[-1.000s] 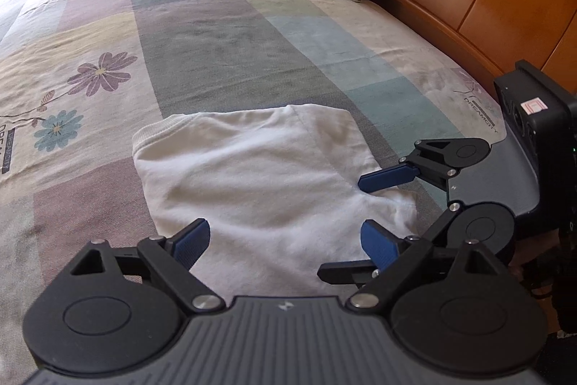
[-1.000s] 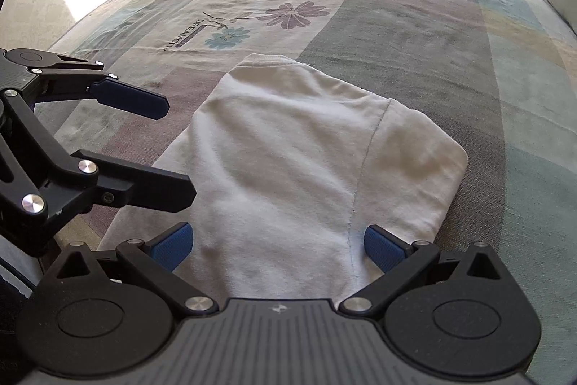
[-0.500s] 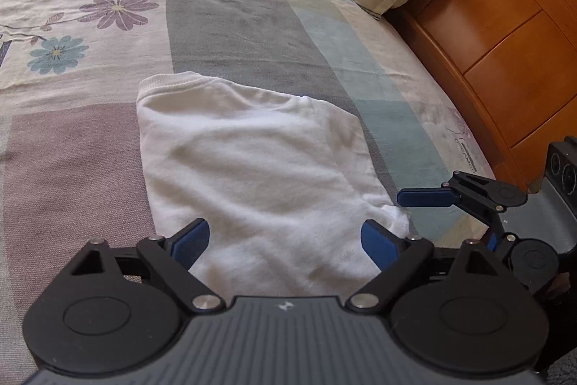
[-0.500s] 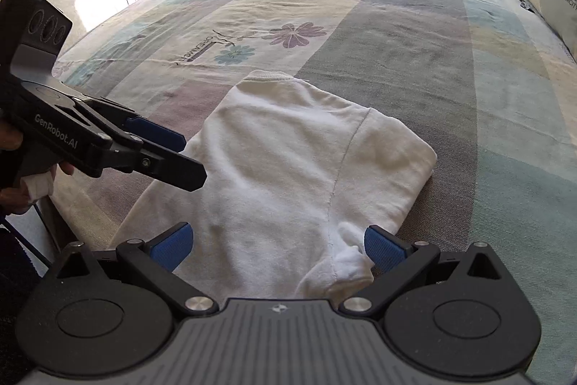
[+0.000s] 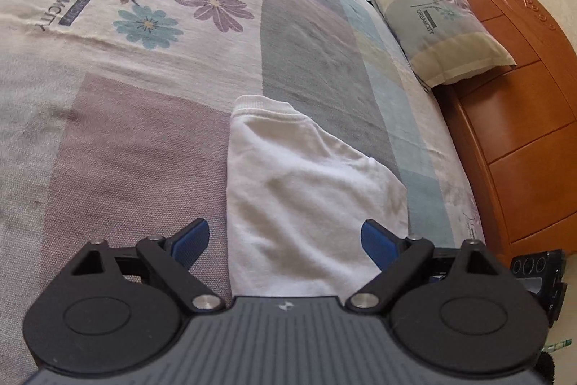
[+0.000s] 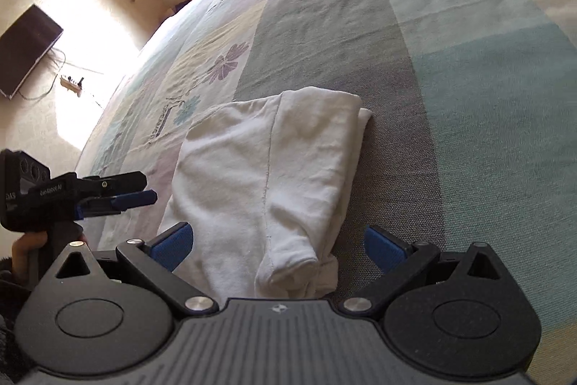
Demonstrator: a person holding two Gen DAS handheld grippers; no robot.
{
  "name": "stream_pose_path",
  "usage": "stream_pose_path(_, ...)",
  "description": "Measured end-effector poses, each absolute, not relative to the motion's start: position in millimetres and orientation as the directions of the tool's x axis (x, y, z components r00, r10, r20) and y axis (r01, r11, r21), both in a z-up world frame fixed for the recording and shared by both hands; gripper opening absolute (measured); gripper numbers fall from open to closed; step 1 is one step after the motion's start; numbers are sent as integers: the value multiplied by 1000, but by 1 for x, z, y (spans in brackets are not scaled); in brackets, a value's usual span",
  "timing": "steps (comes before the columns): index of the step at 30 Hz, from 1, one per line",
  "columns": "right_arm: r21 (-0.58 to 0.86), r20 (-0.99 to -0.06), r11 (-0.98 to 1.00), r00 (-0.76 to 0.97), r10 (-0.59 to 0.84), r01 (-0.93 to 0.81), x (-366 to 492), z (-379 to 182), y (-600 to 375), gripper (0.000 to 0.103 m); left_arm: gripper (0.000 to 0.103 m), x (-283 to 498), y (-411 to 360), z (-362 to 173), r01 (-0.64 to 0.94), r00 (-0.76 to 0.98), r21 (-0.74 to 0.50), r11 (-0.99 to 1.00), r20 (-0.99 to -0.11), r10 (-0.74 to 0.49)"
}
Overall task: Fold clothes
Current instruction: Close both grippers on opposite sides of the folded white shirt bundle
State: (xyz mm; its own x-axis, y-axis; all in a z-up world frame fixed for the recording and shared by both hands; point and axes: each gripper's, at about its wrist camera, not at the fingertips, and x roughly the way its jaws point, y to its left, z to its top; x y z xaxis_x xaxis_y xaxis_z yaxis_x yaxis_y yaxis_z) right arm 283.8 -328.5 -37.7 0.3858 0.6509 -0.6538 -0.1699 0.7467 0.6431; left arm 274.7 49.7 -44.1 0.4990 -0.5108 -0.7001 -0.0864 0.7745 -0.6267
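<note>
A white knit garment (image 5: pixel 303 190), probably a sweatshirt or T-shirt, lies folded into a narrow, layered rectangle on a bed (image 5: pixel 144 139), near the bed's edge. A ribbed band runs along its far end, and a stitched seam runs down its upper layer in the right wrist view (image 6: pixel 268 168). The cloth looks soft and fairly thick, with rounded fold edges and one loose, bunched corner nearest the right camera.

The left tool (image 5: pixel 286 237) hangs just above the near end of the garment, with its blue-padded fingers spread wide and nothing held between them. The right tool (image 6: pixel 277 242) is also spread and empty, poised over the bunched corner. In the right wrist view the left tool (image 6: pixel 119 199) appears from the side, held by a hand (image 6: pixel 25 244), and its fingers there look close together from that angle.

The bedspread is a woven patchwork of mauve, grey, cream and pale blue panels with printed flowers. A matching pillow (image 5: pixel 436 13) rests against a glossy orange-brown wooden headboard (image 5: pixel 523 139).

The garment already lies compactly folded; this would fit either a finished fold or a pause before another fold. If tidying goes on, the loose corner would best be tucked flat, with each tool pinching all layers together near an edge so that the soft knit does not slide or sag.
</note>
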Motion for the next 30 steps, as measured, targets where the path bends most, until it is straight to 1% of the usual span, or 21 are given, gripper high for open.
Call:
stream_pose_path(2,730,-611,677,357,707,-91,289,-54,-338,103,91,274,60,-55,-144,493,-671,727,-686,-535)
stream_pose_path(5,781,-573,623,339,746,-52,294,-70,-339,103,91,276,64,-65,-171,480,-710,683,-666,-572)
stream_pose_path(14,831,-500,551,328,801,-77,341,-81,-320,103,91,321,54,-77,-116,455,-745,657,-628,-631)
stream_pose_path(15,836,-493,544,327,806,-79,348,-83,-317,103,96,325,51,-78,-112,452,-749,653,-623,-639)
stream_pose_path(17,835,-492,544,326,807,-86,358,-84,-311,103,100,325,48,-78,-100,445,-756,646,-615,-651)
stream_pose_path(21,828,-496,552,327,804,-101,356,-83,-308,103,100,308,50,-78,-109,412,-782,614,-597,-688)
stream_pose_path(26,837,-500,541,288,817,-80,324,-80,-313,103,100,278,62,-84,-134,375,-837,531,-539,-754)
stream_pose_path(30,842,-494,533,278,824,-85,307,-80,-312,103,100,291,59,-81,-120,359,-835,538,-541,-760)
